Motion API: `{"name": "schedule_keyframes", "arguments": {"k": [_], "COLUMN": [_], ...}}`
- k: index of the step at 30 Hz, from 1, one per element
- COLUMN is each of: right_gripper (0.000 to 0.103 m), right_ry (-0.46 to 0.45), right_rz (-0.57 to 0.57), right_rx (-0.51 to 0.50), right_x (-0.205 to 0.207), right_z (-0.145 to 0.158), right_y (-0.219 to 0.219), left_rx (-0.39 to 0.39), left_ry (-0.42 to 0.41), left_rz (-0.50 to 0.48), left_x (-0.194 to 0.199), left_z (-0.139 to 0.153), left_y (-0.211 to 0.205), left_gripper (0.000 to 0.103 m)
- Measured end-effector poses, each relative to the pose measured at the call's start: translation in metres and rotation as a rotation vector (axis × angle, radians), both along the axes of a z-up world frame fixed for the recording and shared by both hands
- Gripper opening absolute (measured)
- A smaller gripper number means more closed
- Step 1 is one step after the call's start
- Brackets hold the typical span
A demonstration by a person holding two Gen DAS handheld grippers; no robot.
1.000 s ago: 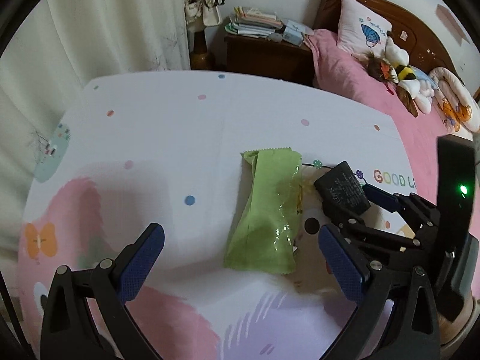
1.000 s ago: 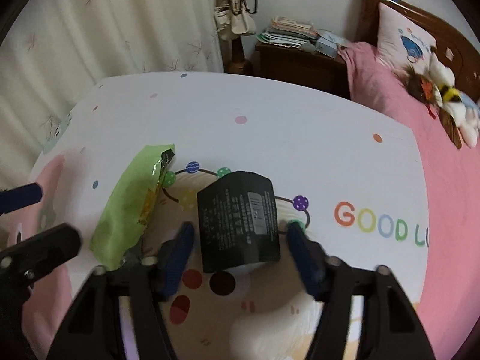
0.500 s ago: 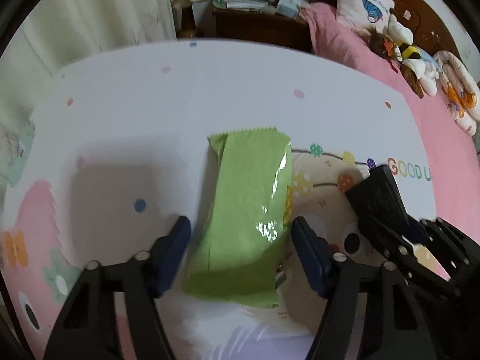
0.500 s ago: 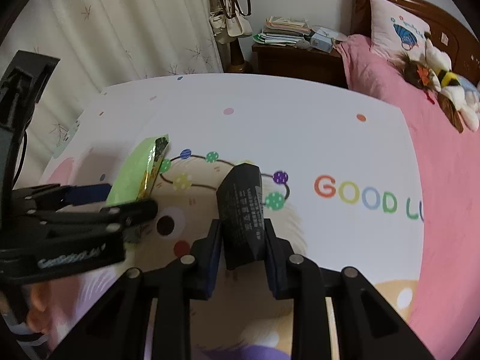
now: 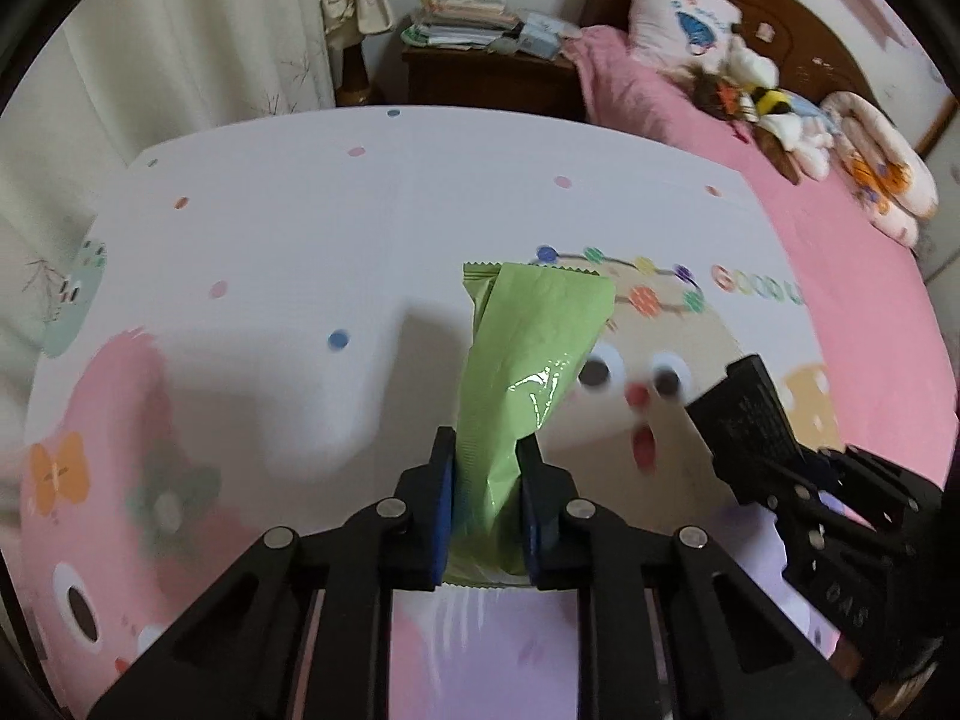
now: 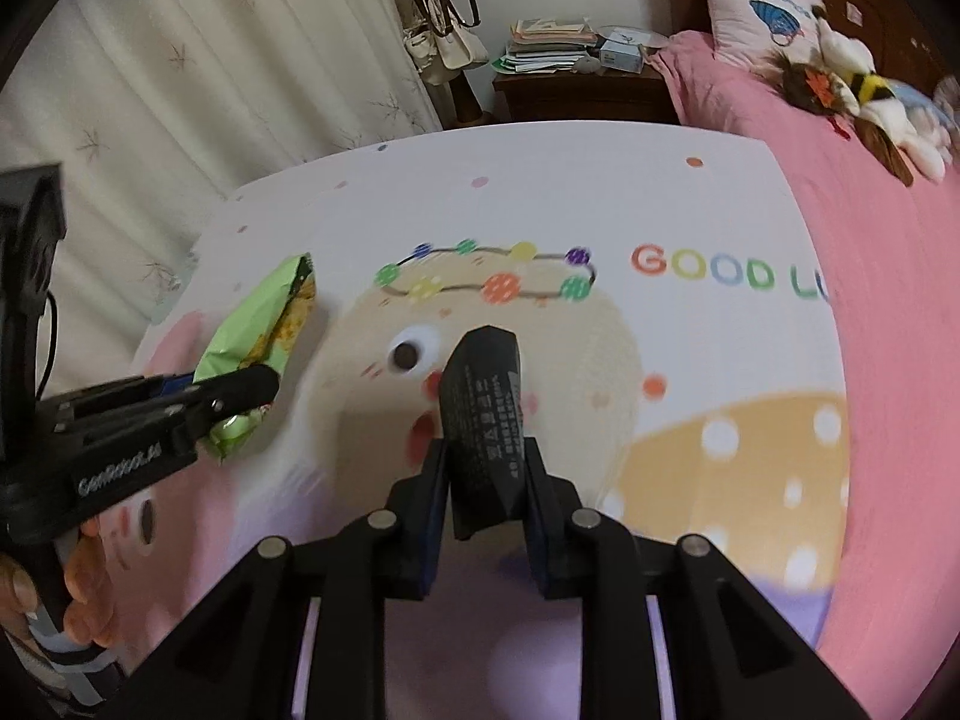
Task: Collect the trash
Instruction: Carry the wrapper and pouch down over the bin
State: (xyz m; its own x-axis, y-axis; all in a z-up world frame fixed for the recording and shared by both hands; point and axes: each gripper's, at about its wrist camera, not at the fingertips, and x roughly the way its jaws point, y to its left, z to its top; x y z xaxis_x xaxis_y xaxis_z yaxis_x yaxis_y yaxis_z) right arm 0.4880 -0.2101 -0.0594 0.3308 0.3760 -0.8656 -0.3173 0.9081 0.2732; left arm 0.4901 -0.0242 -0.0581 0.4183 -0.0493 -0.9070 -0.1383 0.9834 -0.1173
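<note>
My left gripper [image 5: 485,468] is shut on a green snack wrapper [image 5: 528,354] and holds it lifted off the cartoon-printed sheet [image 5: 270,240], its far end pointing away. The wrapper also shows in the right wrist view [image 6: 264,330], pinched by the left gripper [image 6: 240,390]. My right gripper [image 6: 485,468] is shut on a black wrapper [image 6: 486,414] with white print, held on edge above the sheet. The black wrapper shows in the left wrist view [image 5: 750,420] at the right, in the right gripper [image 5: 798,486].
A pink bed [image 5: 840,228] with a pillow and stuffed toys [image 5: 762,102] lies to the right. A dark nightstand [image 5: 492,72] stacked with papers stands beyond the sheet's far edge. Curtains [image 6: 210,60] and hanging bags [image 6: 444,30] are at the left back.
My left gripper closed on the green wrapper and lifted it off the sheet. My right gripper closed on the black wrapper, turned it on edge and raised it.
</note>
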Motion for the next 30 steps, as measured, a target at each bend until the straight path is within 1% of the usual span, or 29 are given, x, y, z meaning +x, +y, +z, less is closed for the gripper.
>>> {"name": "schedule_keyframes", "arguments": {"k": [4, 8, 14, 18, 20, 21, 25, 27, 30], "right_gripper": [0.022, 0.022, 0.022, 0.022, 0.022, 0.022, 0.022, 0.022, 0.022], "right_ry": [0.001, 0.001, 0.007, 0.018, 0.018, 0.018, 0.038, 0.056, 0.095], "right_rz": [-0.029, -0.046, -0.073, -0.115, -0.145, -0.16, -0.23, -0.243, -0.258], "right_rx": [0.04, 0.075, 0.077, 0.087, 0.086, 0.087, 0.104, 0.099, 0.085], "right_x": [-0.04, -0.089, -0.191, -0.256, -0.292, -0.305, -0.363, -0.385, -0.413], "right_z": [0.02, 0.039, 0.061, 0.068, 0.07, 0.07, 0.065, 0.059, 0.049], "right_y": [0.005, 0.012, 0.031, 0.038, 0.043, 0.044, 0.048, 0.051, 0.054], "left_rx": [-0.01, -0.029, -0.068, -0.103, -0.106, -0.11, -0.112, -0.094, -0.097], "left_ry": [-0.021, -0.04, -0.052, -0.068, -0.076, -0.076, -0.058, -0.042, -0.005], "left_rz": [-0.043, -0.094, -0.163, -0.217, -0.251, -0.272, -0.337, -0.367, -0.386], "left_x": [-0.049, -0.112, -0.214, -0.278, -0.307, -0.323, -0.368, -0.392, -0.415], "left_z": [0.022, 0.043, 0.067, 0.084, 0.089, 0.09, 0.086, 0.08, 0.068], "left_y": [0.001, 0.004, 0.021, 0.036, 0.042, 0.044, 0.047, 0.047, 0.044], "left_gripper": [0.016, 0.016, 0.016, 0.016, 0.016, 0.016, 0.016, 0.016, 0.016]}}
